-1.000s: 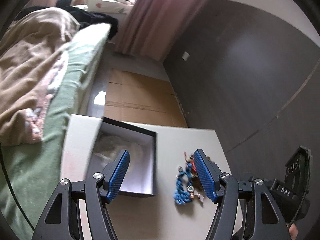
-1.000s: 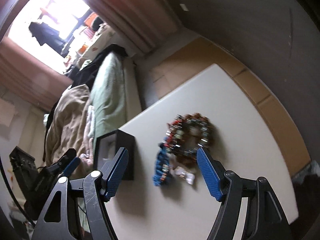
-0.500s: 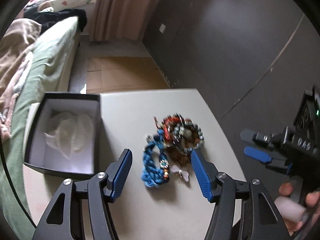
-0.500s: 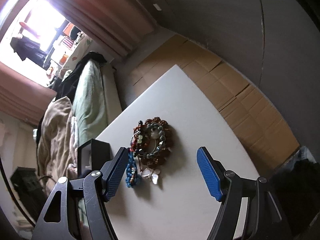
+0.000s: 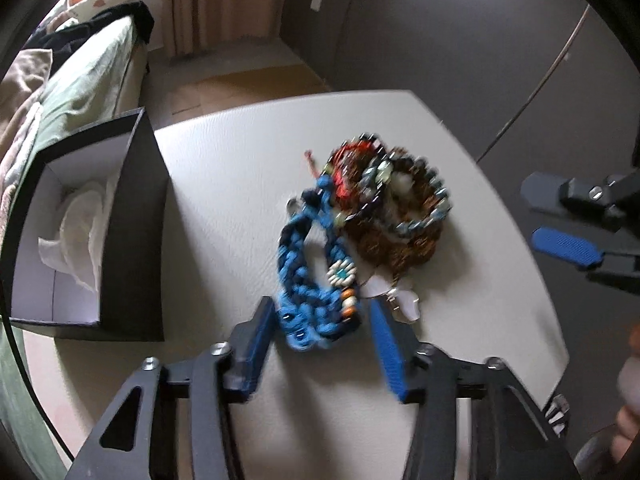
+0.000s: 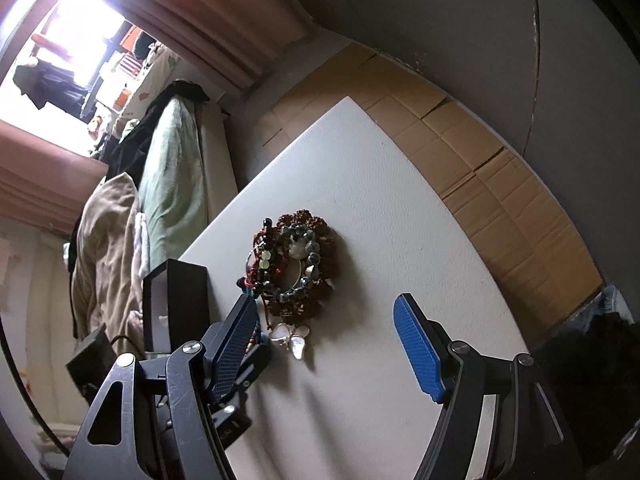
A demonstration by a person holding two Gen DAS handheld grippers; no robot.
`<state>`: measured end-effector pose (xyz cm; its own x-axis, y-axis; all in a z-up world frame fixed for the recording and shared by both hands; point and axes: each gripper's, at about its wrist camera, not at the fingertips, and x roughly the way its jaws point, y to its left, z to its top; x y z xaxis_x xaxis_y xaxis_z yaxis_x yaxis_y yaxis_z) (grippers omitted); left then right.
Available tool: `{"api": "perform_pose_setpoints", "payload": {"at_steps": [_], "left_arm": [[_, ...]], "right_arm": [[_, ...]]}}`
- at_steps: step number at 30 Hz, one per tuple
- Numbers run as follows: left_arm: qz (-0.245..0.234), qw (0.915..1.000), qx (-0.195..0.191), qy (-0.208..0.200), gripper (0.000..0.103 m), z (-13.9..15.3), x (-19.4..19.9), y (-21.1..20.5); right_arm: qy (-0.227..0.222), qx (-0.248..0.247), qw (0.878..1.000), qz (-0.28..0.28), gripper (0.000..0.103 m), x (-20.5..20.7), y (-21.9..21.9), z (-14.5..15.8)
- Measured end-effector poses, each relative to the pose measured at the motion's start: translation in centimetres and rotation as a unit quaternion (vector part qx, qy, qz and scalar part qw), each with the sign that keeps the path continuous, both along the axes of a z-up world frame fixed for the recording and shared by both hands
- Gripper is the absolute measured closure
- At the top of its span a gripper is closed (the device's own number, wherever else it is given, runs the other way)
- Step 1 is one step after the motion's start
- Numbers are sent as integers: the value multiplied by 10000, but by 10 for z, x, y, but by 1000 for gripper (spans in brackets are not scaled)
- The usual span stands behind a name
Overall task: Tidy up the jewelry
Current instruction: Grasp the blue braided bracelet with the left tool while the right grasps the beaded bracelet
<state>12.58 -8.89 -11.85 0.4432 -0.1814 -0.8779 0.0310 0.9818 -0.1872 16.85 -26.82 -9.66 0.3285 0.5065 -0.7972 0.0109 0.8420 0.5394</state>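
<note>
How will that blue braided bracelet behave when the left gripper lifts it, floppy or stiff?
Probably floppy: the blue braided bracelet looks like soft knotted cord, so it should sag. It lies against the beaded pile and may drag strands along. The left gripper is closing around its near end, so the rest would likely dangle.

Dim room with dark grey walls (image 6: 460, 40) bearing a small pale wall plate (image 5: 316, 1). Flattened brown cardboard (image 6: 480, 168) across the floor beyond a white tabletop (image 6: 380, 208). Alongside, a bed (image 6: 172, 184) in green sheet with a tan blanket (image 6: 108, 240) and dark clothing heaped on it, pinkish curtains (image 6: 192, 28), and bright daylight through a window (image 6: 80, 40).
</note>
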Motion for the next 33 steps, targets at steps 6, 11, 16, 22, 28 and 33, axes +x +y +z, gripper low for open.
{"api": "perform_pose_setpoints", "payload": {"at_steps": [6, 11, 16, 22, 28, 33], "left_arm": [[63, 9999, -127, -64, 80, 3, -4, 8], [159, 9995, -209, -166, 82, 10, -7, 16], [272, 9980, -398, -403, 83, 28, -7, 25], [445, 9946, -601, -722, 83, 50, -12, 37], [568, 9914, -771, -888, 83, 62, -13, 51], [621, 9894, -852, -1002, 83, 70, -18, 61]], "right_arm": [[86, -159, 9998, -11, 32, 4, 6, -7], [-81, -174, 9998, 20, 32, 2, 7, 0], [-31, -201, 9998, 45, 32, 3, 6, -3], [-144, -70, 9999, -57, 40, 5, 1, 0], [-87, 49, 9999, -23, 60, 14, 7, -8], [-194, -88, 9998, 40, 69, 19, 22, -10]]}}
